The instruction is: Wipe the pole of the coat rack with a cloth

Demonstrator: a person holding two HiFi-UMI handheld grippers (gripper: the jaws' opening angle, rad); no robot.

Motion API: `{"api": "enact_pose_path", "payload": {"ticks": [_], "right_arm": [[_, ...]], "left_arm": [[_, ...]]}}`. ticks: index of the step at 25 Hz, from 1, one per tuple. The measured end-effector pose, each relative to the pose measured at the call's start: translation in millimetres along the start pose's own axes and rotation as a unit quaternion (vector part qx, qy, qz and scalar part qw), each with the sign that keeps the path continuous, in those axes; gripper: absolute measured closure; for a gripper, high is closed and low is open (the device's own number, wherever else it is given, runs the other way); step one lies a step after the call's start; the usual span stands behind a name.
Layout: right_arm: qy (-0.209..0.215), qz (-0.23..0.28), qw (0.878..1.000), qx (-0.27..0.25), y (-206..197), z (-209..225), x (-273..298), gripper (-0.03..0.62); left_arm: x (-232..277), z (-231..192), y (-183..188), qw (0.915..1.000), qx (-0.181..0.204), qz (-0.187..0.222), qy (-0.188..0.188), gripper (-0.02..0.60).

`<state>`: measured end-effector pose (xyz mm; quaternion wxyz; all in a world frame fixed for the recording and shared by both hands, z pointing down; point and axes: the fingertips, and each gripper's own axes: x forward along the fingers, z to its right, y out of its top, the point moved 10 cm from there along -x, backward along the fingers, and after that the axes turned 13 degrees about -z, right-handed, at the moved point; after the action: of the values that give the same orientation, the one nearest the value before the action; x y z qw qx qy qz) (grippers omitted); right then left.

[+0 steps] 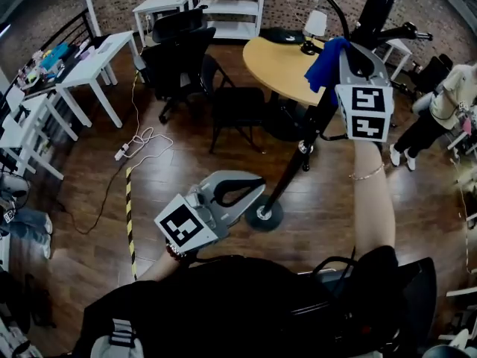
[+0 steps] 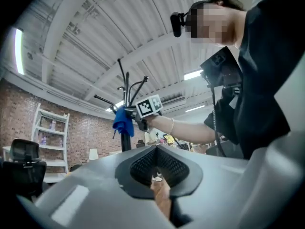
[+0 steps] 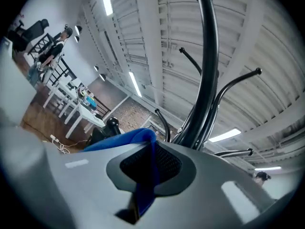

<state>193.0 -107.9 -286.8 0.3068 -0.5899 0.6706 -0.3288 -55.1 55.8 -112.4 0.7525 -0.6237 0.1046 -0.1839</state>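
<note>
The black coat rack pole (image 1: 313, 129) rises from its round base (image 1: 264, 216) on the wood floor up to curved hooks at the top. My right gripper (image 1: 341, 51) is raised high beside the pole and shut on a blue cloth (image 1: 324, 64). The right gripper view shows that cloth (image 3: 125, 140) pinched in the right gripper (image 3: 152, 159), with the pole (image 3: 207, 80) just beyond. My left gripper (image 1: 250, 191) hangs low near the base, shut with nothing in it. The left gripper (image 2: 157, 163) looks up at the blue cloth (image 2: 123, 120) against the pole (image 2: 126, 144).
Behind the rack stands a round yellow table (image 1: 279, 69) with a lamp. Black chairs (image 1: 179, 54) sit to its left, with white tables (image 1: 93, 62) and a white shelf (image 1: 227, 6) beyond. A power strip and cable (image 1: 138, 142) lie on the floor. A person (image 1: 440, 110) stands at right.
</note>
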Motion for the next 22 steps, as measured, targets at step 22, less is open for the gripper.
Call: {"api": "enact_pose_path", "payload": {"ticks": [22], "right_arm": [[0.048, 0.173, 0.979, 0.097, 12.9, 0.6, -83.7, 0.574]], "left_arm": [[-53.3, 29.8, -10.7, 0.9972, -0.038, -0.053, -0.039, 0.586]]}}
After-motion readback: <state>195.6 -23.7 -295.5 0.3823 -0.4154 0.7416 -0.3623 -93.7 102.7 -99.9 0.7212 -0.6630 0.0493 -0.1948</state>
